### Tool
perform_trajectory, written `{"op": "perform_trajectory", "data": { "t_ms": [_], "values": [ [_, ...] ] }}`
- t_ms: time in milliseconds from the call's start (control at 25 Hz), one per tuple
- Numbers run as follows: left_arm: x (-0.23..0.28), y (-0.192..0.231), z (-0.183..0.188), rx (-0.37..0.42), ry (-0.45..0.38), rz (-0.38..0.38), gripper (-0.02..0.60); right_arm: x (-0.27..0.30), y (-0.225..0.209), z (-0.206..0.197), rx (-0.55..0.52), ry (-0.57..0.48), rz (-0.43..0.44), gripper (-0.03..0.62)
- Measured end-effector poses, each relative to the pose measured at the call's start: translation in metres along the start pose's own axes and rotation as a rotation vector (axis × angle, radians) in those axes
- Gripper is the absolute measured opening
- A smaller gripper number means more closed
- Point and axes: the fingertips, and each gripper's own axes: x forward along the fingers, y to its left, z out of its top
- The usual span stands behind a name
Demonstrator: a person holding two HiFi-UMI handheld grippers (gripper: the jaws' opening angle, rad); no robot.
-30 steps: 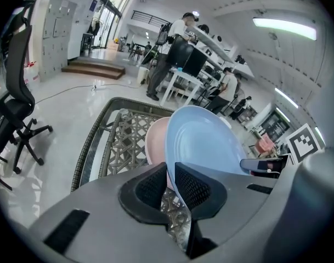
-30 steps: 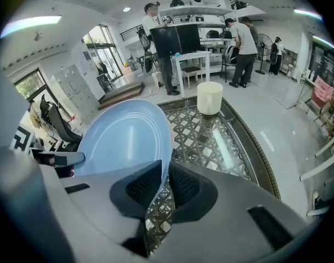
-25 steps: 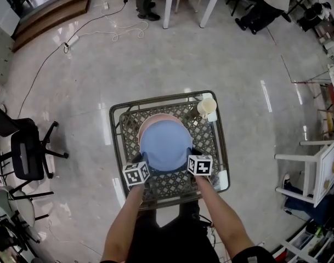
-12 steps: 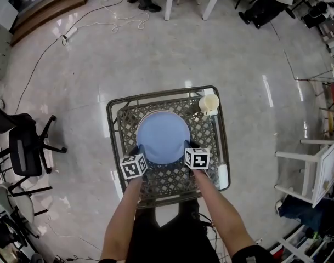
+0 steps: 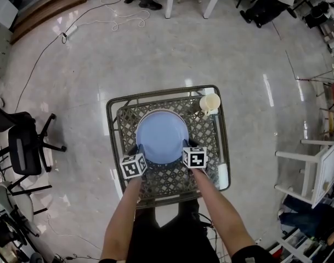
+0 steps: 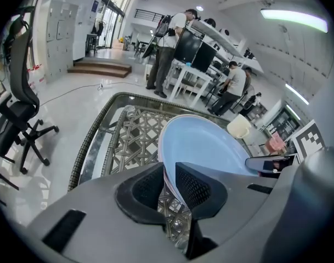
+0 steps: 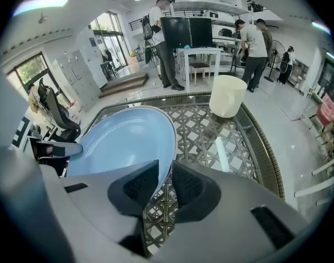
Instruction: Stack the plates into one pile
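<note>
A blue plate lies flat in the middle of the wicker-patterned glass table. In the left gripper view a thin pink edge shows just under the blue plate, so it rests on a pink plate. My left gripper has the plate's near-left rim between its pads, which touch it as the jaws begin opening. My right gripper straddles the near-right rim of the blue plate; its jaws are opening and a gap shows beside the rim.
A cream cup stands at the table's far right corner. A small white object lies near the front right edge. A black office chair stands to the left, a white chair to the right. People stand at desks beyond.
The blue plate moved forward and down over the pink plate, which is now covered. Both grippers followed and stay at its near rim.
</note>
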Motion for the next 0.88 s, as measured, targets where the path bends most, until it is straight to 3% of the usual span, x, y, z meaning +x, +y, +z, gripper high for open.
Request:
{"op": "perform_trajectory", "data": {
  "t_ms": [440, 680, 880],
  "values": [
    [-0.011, 0.007, 0.012, -0.02, -0.051, 0.027, 0.071, -0.007, -0.004, 0.006, -0.018, -0.039, -0.024, 0.087],
    [-0.039, 0.008, 0.022, -0.05, -0.111, 0.055, 0.069, -0.034, 0.009, 0.018, -0.045, -0.118, 0.006, 0.087],
    [-0.078, -0.012, 0.027, -0.046, -0.167, 0.032, 0.033, -0.073, 0.027, 0.024, -0.067, -0.166, 0.05, 0.045]
  ]
}}
